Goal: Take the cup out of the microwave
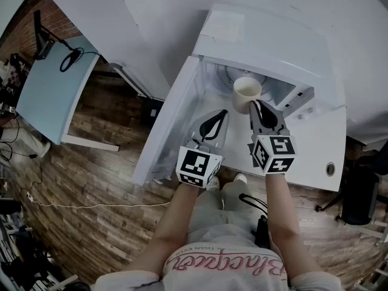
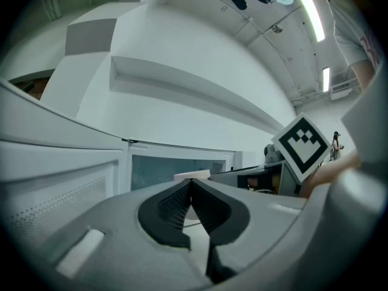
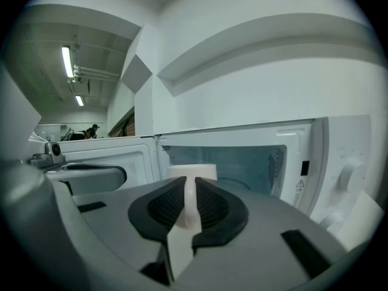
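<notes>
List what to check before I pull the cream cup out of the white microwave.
1. Door of the white microwave swung wide open: ok.
2. Right hand-held gripper shut on the handle of the cream ceramic cup: ok.
3. Cup upright, rim level: ok.
4. Left hand-held gripper shut, empty and apart from the cup: ok.
5. Cup base lifted clear inside the microwave: cannot tell.
6. Liquid in the cup: cannot tell.
</notes>
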Demonstrator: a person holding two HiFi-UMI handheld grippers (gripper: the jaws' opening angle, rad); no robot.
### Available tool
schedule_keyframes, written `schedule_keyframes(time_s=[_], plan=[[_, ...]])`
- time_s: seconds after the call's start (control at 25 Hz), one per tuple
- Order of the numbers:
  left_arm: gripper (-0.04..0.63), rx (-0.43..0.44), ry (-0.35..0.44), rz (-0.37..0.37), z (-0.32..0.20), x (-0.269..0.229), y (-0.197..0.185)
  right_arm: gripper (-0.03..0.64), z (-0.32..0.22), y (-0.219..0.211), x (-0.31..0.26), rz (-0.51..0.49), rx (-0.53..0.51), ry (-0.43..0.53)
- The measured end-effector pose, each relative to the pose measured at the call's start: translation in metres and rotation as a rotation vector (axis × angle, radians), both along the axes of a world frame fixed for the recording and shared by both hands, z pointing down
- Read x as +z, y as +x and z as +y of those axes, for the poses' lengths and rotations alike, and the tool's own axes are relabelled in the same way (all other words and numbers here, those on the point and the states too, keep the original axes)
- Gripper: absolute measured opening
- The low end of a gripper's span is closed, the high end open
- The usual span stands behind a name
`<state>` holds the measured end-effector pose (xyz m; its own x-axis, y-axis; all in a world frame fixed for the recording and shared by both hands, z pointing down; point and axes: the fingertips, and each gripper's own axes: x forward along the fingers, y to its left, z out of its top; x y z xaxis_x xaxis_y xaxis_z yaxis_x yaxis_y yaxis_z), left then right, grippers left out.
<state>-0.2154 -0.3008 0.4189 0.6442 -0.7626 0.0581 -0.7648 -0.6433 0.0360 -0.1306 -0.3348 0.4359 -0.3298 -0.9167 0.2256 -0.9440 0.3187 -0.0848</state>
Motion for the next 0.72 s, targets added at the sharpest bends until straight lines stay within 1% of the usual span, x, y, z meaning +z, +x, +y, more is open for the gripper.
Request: schedule_keyframes(time_s=[0.32,0.56,0.72], plan=[[0.006,0.000,0.002,0.002,-0.003,-0.012,0.007,0.052,0.010,0.004,-0.012,-0.001,-0.018,-0.009],[0.006,-0.016,0.015,0.006,-0.005,-0.025,0.013,0.052,0.018,0.008,-0.029,0.010,-0.053,0.001],[0.006,-0.030,0.020,0.014,-0.009,-0.032,0.016,0.052,0.024,0.013,-0.035,-0.010,-0.074,-0.010]])
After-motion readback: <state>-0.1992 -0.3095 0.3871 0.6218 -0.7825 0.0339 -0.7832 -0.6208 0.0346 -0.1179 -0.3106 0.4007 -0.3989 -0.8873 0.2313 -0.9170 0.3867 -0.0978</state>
